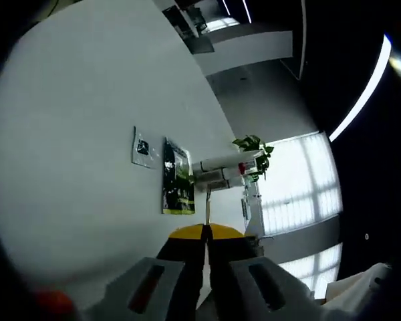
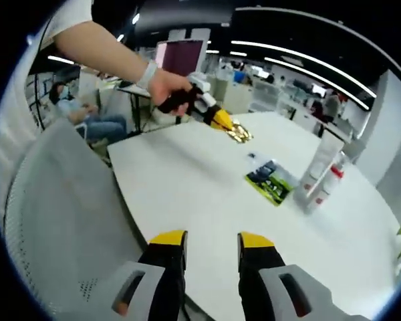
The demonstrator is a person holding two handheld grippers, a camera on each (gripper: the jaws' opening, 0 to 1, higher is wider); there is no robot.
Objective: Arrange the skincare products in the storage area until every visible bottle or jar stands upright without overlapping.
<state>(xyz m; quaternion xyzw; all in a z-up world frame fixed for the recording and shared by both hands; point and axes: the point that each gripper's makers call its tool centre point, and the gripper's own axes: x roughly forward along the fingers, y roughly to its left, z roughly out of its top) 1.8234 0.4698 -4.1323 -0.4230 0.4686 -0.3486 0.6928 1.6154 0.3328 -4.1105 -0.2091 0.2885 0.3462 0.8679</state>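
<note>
white tubes (image 2: pixel 319 166) upright on round table (image 2: pixel 187 180)

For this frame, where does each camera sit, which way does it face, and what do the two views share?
Left gripper view: rides the left gripper, jaws together, rolled, looking across the white table at the tubes and green packet.
Right gripper view: rides the right gripper, jaws apart, above the table edge beside a grey chair, facing the office; the person's hand holds the left gripper.
Shared: table, tubes, packet.
</note>
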